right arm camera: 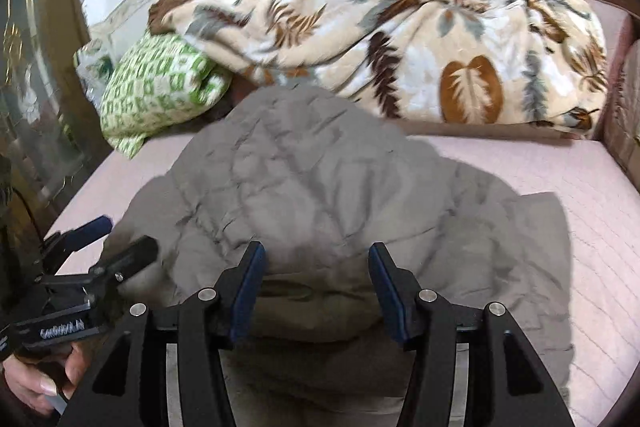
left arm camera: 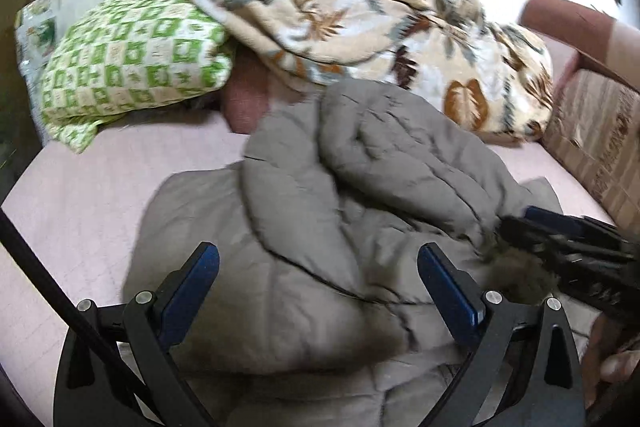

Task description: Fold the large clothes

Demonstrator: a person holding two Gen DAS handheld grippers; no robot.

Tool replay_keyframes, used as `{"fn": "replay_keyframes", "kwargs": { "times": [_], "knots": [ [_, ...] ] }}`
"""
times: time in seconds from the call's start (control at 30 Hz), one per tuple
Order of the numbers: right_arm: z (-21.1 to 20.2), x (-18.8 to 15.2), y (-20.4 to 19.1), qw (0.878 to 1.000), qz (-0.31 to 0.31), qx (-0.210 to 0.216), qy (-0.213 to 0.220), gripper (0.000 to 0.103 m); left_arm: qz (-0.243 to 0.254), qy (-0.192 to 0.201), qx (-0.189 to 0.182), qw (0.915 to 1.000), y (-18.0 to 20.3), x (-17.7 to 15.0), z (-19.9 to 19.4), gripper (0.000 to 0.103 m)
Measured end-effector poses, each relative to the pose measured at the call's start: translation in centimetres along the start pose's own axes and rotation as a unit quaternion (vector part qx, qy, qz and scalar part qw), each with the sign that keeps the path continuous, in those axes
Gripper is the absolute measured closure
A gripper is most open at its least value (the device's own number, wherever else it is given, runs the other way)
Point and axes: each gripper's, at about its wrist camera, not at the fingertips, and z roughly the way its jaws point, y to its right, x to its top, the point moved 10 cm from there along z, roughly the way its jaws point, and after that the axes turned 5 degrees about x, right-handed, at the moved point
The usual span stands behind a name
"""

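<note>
- A grey quilted puffer jacket (right arm camera: 320,167) is seen lying on the pink bed surface (right arm camera: 580,207), near the cameras, already bunched over itself, with one padded part doubled across the middle.
- At the far side a leaf-patterned blanket (right arm camera: 440,39) is heaped, and a green checked pillow (left arm camera: 132,63) lies at the far left; both are well apart from the work.
- The left gripper (left arm camera: 318,291) is held above the jacket with its jaws spread wide; nothing is pinched between them.
- The right gripper (right arm camera: 316,287) is held over the near edge of the jacket, jaws parted about halfway, and no fabric is seen pressed by the pads.
- A tuft of fur trim (left arm camera: 520,275) is visible at the right, beside the right gripper's fingers.
- The jacket is judged soft, bulky and springy, light for its size, with a smooth shell that may slip.
- A hold is best taken on a seam, hem or thick quilted ridge, deep in the jaws, since thin shell alone would likely slide out.
- Trapped air may make folds spring back, so pressing down is likely needed.
</note>
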Motion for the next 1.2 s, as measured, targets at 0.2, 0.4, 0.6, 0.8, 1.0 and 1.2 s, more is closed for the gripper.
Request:
{"fn": "replay_keyframes", "kwargs": {
  "times": [0.2, 0.4, 0.6, 0.8, 1.0, 1.2],
  "knots": [
    [2.4, -1.9, 0.0, 0.999, 0.004, 0.003, -0.039, 0.045, 0.04, -0.052, 0.02, 0.9977, 1.1, -2.5, 2.6, 0.003],
    [3.4, -3.0, 0.3, 0.998, 0.008, 0.007, -0.058, 0.045, 0.042, -0.072, 0.026, 0.9962, 0.6, -3.5, 3.5, 0.003],
    [3.9, -3.6, 0.6, 0.998, 0.014, 0.015, -0.066, 0.045, 0.051, -0.075, 0.031, 0.9955, 0.7, -4.0, 3.6, 0.003],
    [2.7, -2.5, 0.2, 0.998, 0.023, 0.034, -0.053, 0.045, 0.043, -0.062, 0.024, 0.9968, 0.7, -3.3, 2.8, 0.003],
    [-0.1, 0.1, 0.5, 0.999, 0.027, 0.035, 0.0, 0.045, 0.019, -0.023, 0.011, 0.9995, 0.3, -1.4, 1.0, 0.003],
    [0.5, -0.2, 3.4, 0.999, 0.051, 0.0, -0.008, 0.045, 0.001, -0.061, 0.033, 0.9976, -1.4, -2.5, 2.9, 0.003]
  ]
}}
